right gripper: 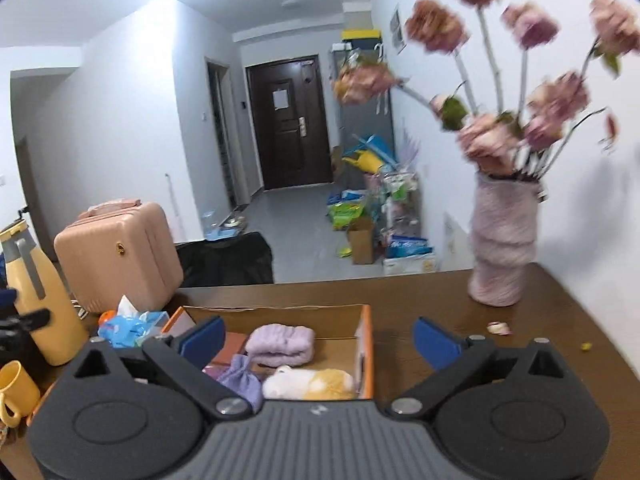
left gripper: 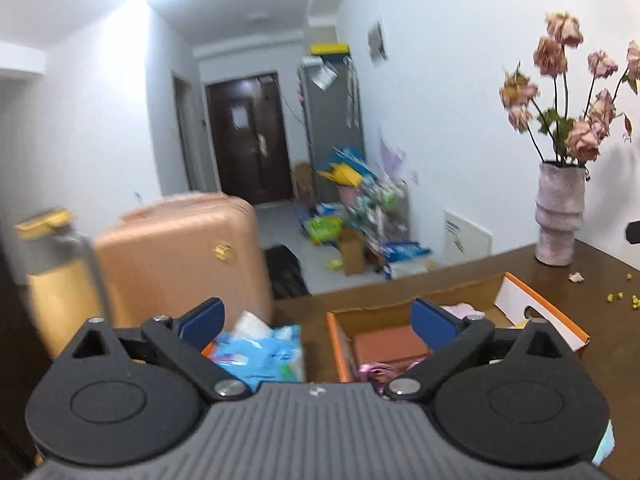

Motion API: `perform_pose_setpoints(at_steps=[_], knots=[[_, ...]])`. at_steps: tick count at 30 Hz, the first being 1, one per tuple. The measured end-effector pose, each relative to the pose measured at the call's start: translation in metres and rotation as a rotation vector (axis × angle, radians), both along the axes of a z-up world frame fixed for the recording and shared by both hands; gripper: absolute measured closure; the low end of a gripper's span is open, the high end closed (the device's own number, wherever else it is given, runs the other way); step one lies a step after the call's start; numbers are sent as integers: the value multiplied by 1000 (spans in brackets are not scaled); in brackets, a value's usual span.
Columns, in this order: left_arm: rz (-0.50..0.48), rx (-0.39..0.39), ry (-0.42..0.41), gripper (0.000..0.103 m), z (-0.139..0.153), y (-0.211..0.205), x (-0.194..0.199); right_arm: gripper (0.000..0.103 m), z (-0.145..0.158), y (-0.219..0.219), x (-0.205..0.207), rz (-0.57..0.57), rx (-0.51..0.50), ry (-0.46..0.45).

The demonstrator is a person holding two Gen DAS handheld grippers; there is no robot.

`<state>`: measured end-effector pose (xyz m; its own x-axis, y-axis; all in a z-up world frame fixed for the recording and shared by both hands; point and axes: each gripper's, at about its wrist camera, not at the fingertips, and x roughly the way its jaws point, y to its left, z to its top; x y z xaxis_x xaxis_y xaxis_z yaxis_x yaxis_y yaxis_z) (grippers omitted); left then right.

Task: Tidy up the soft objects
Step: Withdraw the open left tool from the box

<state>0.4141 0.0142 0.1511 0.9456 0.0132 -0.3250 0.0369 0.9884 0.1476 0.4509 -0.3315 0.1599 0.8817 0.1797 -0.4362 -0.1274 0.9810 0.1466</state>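
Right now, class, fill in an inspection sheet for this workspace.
Surface: brown table, petal bits near the vase.
Job's things: lilac folded cloth, purple pouch and white-orange plush in the orange box.
Clutter: blue tissue pack, yellow bottle, yellow mug, vase.
Tongs: left tongs open, empty; right tongs open, empty.
Cables: nothing seen.
Surroundings: pink suitcase, dark door.

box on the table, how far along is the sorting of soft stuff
Mostly done, it seems: the box already holds a folded lilac towel, a purple pouch and a white-and-orange plush. Nothing is in hand: the left gripper and right gripper are both open and empty above it. Possibly left: the blue tissue pack beside the box.
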Motion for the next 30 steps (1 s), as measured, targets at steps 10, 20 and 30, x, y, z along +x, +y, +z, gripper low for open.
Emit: perform_pose_setpoints(at_steps=[10,20,30], knots=[[10,-94,-24,0,16,12,-84,2,12,4,-84,53,21,-50],[-21,-175,-27,0,-52,21,-201,0,-34,-10,-208,67,63,-82],[41,-118,36,0,-129,20,-280,0,-118,-22,-301,70,89,24]])
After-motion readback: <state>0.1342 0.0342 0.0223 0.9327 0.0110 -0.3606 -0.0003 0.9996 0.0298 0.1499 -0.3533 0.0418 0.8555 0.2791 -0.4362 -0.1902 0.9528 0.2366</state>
